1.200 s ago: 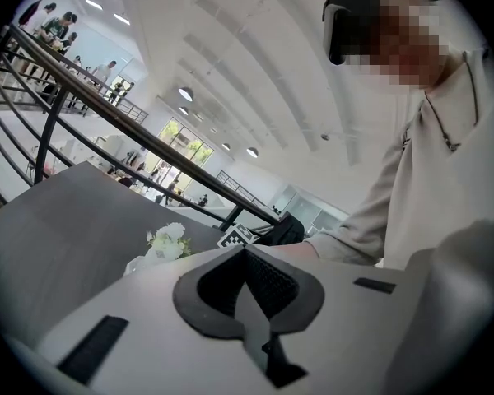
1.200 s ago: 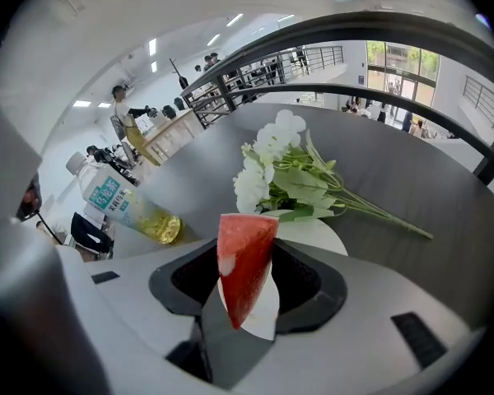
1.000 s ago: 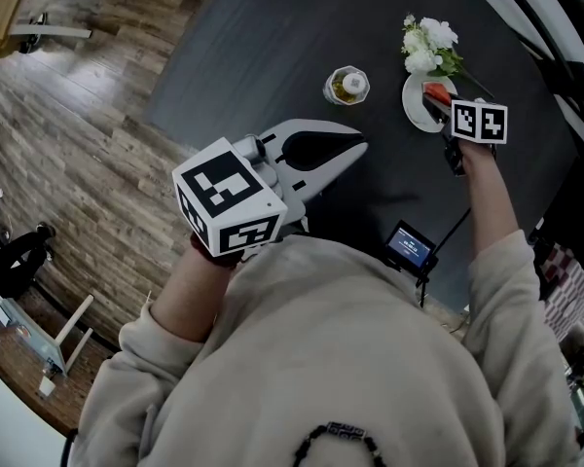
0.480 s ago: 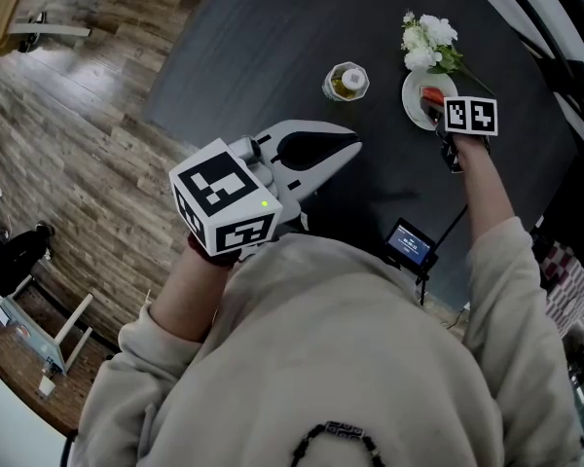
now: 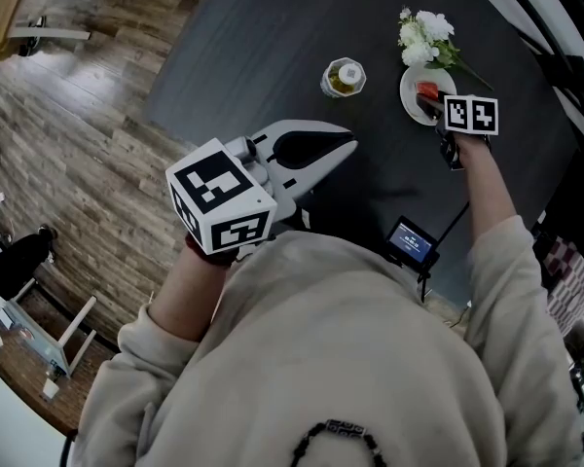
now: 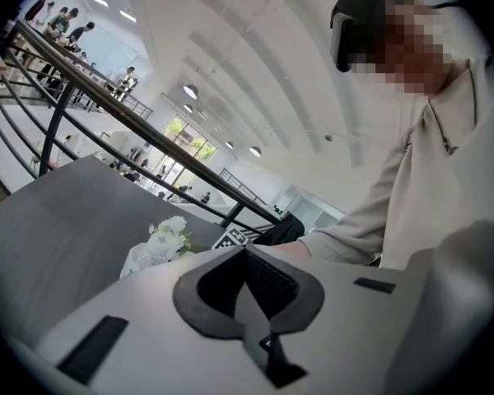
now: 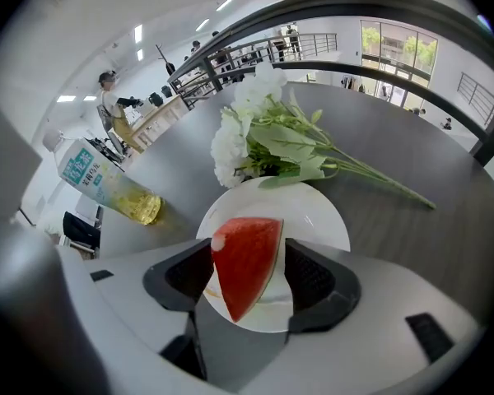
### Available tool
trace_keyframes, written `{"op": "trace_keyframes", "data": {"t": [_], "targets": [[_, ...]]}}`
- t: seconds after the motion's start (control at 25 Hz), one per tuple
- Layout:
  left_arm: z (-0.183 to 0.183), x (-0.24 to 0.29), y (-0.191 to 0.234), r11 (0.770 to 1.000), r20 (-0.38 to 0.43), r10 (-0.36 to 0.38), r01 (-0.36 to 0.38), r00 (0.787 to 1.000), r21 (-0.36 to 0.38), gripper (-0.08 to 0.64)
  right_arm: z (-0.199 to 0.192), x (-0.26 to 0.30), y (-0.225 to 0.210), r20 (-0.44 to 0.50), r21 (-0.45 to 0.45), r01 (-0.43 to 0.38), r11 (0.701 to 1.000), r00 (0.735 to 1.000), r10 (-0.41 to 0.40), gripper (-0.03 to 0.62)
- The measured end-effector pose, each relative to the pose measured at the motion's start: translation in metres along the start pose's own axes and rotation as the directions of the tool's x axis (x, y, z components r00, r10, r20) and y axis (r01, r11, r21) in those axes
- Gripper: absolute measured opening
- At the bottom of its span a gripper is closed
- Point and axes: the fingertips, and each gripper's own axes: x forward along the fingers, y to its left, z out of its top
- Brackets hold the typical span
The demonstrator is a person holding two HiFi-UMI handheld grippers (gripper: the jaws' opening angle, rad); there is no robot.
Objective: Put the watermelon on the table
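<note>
Dark grey round table (image 5: 273, 47) bears the round white plate (image 7: 321, 212). The red, green-rinded watermelon wedge (image 7: 245, 262) lies on that plate.

Right gripper (image 7: 247, 263) above plate: jaws just opened, spread beside the wedge. Lift straight off, sparing the rind.

Left gripper (image 6: 247, 253), well off plate: jaws together.

Since earlier, the right gripper sank platewards.

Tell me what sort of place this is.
Likely a large open-plan indoor hall, maybe a cafe or office lounge: a dark table set with flowers, a curved railing behind it, and a wood-plank floor.
</note>
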Motion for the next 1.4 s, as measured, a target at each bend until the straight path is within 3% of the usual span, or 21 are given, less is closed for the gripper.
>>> {"op": "trace_keyframes", "data": {"t": [0.28, 0.48, 0.64, 0.88, 0.96, 1.12, 1.2, 1.32, 1.4], "targets": [[-0.003, 0.003, -0.011, 1.000, -0.023, -0.025, 0.026, 0.999, 0.013, 0.002, 0.012, -0.026, 0.005, 0.123, 0.110, -0.097, 0.989, 0.989, 0.083, 0.259], [0.002, 0.012, -0.032, 0.996, -0.052, -0.073, 0.075, 0.996, 0.045, 0.002, 0.008, -0.085, 0.005, 0.253, 0.158, -0.141, 0.977, 0.963, 0.098, 0.258], [0.014, 0.028, -0.055, 0.981, -0.092, -0.149, 0.159, 0.984, 0.112, 0.002, 0.008, -0.163, 0.021, 0.435, 0.138, -0.253, 0.958, 0.884, 0.171, 0.217], [0.022, 0.057, -0.082, 0.952, -0.128, -0.241, 0.260, 0.962, 0.160, 0.002, -0.011, -0.262, 0.068, 0.597, -0.003, -0.333, 0.943, 0.756, 0.269, 0.065], [0.027, 0.068, -0.094, 0.936, -0.142, -0.276, 0.300, 0.950, 0.185, 0.002, -0.021, -0.288, 0.084, 0.620, -0.047, -0.314, 0.948, 0.735, 0.274, 0.038], [0.035, 0.080, -0.111, 0.906, -0.169, -0.333, 0.364, 0.928, 0.215, 0.002, -0.042, -0.318, 0.105, 0.646, -0.074, -0.216, 0.974, 0.733, 0.212, 0.017], [0.037, 0.086, -0.116, 0.890, -0.187, -0.359, 0.396, 0.914, 0.225, 0.002, -0.049, -0.330, 0.114, 0.688, -0.059, -0.196, 0.979, 0.703, 0.183, 0.017], [0.039, 0.098, -0.126, 0.859, -0.212, -0.403, 0.448, 0.890, 0.248, 0.002, -0.053, -0.337, 0.130, 0.766, -0.018, -0.144, 0.989, 0.634, 0.107, 0.015], [0.038, 0.103, -0.133, 0.840, -0.228, -0.425, 0.476, 0.876, 0.261, 0.002, -0.056, -0.334, 0.148, 0.788, -0.009, -0.129, 0.992, 0.609, 0.087, 0.014]]}}
